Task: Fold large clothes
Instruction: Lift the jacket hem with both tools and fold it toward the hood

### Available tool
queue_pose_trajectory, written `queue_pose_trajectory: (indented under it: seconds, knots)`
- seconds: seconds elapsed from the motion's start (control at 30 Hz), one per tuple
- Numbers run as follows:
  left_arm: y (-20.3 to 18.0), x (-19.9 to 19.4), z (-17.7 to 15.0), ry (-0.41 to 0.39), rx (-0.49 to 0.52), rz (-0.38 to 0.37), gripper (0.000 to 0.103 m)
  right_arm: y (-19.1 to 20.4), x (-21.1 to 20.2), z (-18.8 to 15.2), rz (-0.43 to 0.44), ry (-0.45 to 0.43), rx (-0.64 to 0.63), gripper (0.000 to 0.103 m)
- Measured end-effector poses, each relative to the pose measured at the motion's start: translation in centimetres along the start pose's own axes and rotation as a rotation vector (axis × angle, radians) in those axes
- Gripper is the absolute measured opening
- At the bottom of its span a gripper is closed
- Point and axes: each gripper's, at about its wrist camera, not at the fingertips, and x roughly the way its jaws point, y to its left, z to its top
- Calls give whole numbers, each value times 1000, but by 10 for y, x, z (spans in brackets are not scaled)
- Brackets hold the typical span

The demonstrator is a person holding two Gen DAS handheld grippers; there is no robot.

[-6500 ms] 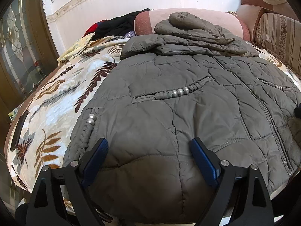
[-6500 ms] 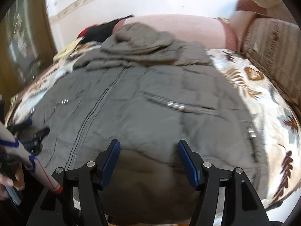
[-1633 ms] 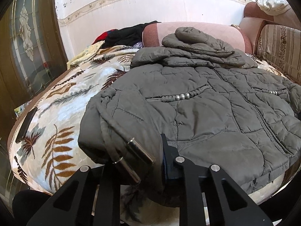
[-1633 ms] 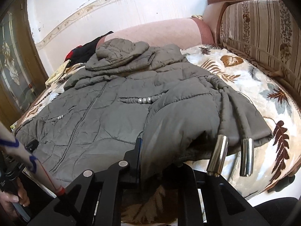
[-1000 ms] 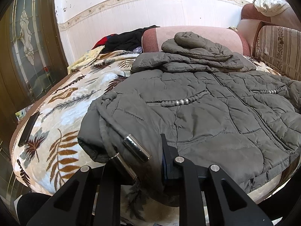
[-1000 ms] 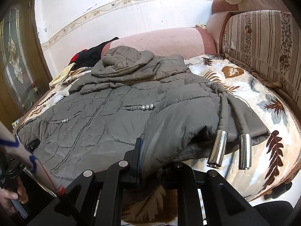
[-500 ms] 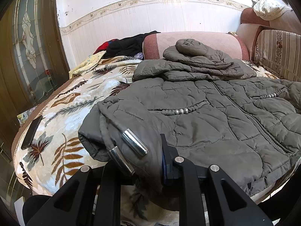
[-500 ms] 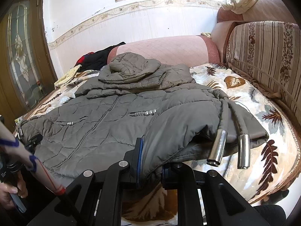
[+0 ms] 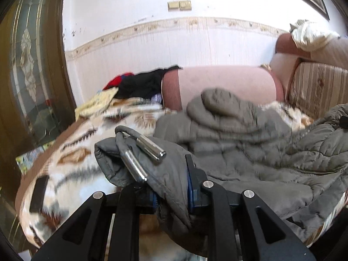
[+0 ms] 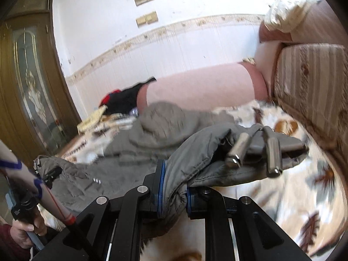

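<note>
Both tongs clamp the grey quilted jacket [image 9: 250, 152]: left tongs [image 9: 171, 187] grip its left hem corner, right tongs [image 10: 174, 187] its right, raised above the bed [image 9: 71, 169].

One jacket [image 9: 250, 152], two claws, four metal toggles

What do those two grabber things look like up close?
Each gripper is black, with flat angled arms joined by round silver rivets. The left gripper and right gripper both have blue pads on the inner faces of the fingers. A thin red cable runs past the right one.
</note>
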Motion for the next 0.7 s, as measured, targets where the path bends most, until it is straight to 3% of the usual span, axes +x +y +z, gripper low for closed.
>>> queue_pose_trajectory:
  seconds: [0.27, 0.47, 0.6, 0.7]
  knots:
    - [6, 67, 121, -15, -62, -44, 23, -1, 68, 107, -21, -57, 3, 16]
    - [13, 156, 191, 50, -136, -112, 41, -27, 153, 163, -53, -23, 88, 16]
    - [26, 194, 212, 82, -178, -151, 51, -49, 221, 182, -100, 18, 131, 16]
    - [35, 209, 214, 66, -169, -136, 57, -64, 268, 186, -153, 58, 140, 16]
